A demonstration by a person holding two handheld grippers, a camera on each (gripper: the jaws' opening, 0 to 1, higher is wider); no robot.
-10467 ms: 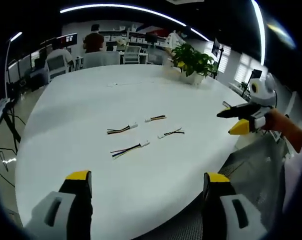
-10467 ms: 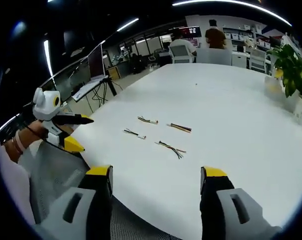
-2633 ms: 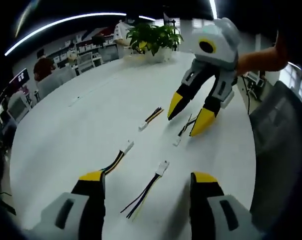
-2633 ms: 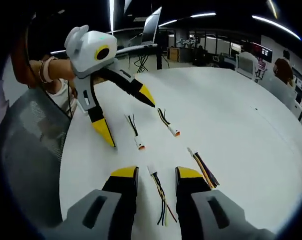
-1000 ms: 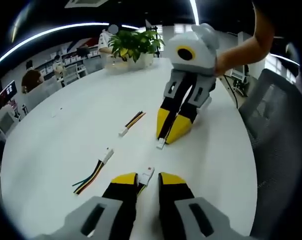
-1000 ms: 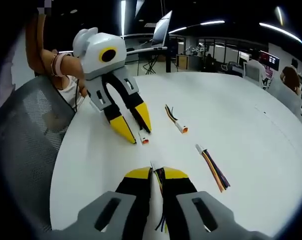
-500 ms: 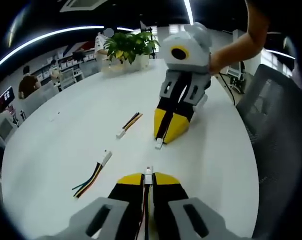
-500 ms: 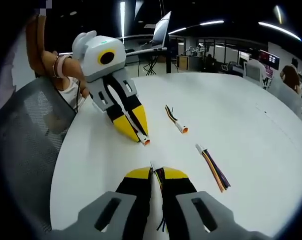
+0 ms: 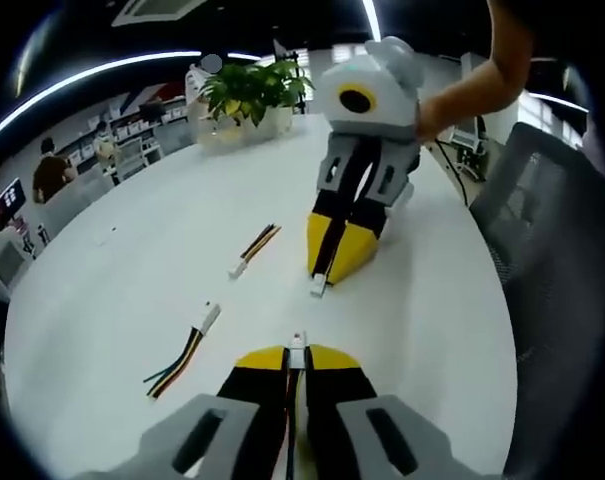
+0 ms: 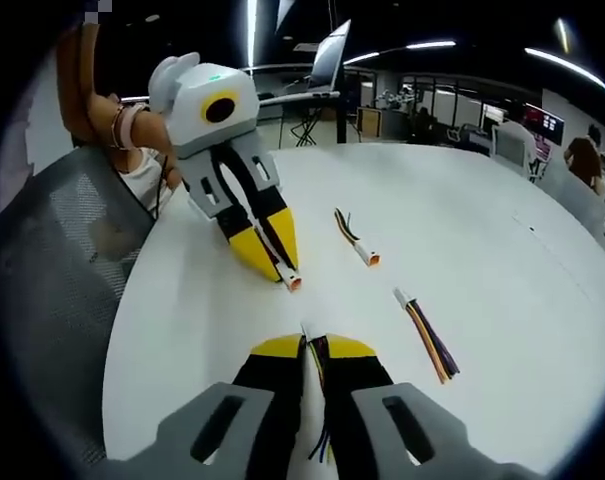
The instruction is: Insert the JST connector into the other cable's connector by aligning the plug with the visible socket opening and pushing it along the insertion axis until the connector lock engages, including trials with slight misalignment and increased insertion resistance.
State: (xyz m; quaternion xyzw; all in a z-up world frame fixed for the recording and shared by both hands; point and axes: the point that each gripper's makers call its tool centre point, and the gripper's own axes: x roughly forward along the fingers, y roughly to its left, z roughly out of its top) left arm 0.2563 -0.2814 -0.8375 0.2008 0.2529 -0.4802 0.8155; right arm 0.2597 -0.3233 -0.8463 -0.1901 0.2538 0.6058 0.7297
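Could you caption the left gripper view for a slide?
Both tongs, left and right, grip cable ends on the white table.

The white table (image 9: 132, 260) offers broad bare surface on its far side, toward the potted plant (image 9: 244, 92) standing near the far edge. Two loose cable pigtails, one striped (image 9: 254, 248) and one multicoloured (image 9: 182, 352), lie flat beside the left gripper (image 9: 297, 352) and form only low obstructions. The right gripper (image 9: 334, 262) stands close ahead, leaving a narrow strip of table between the two. A mesh chair (image 10: 52, 290) borders the near edge and probably limits approach from there.
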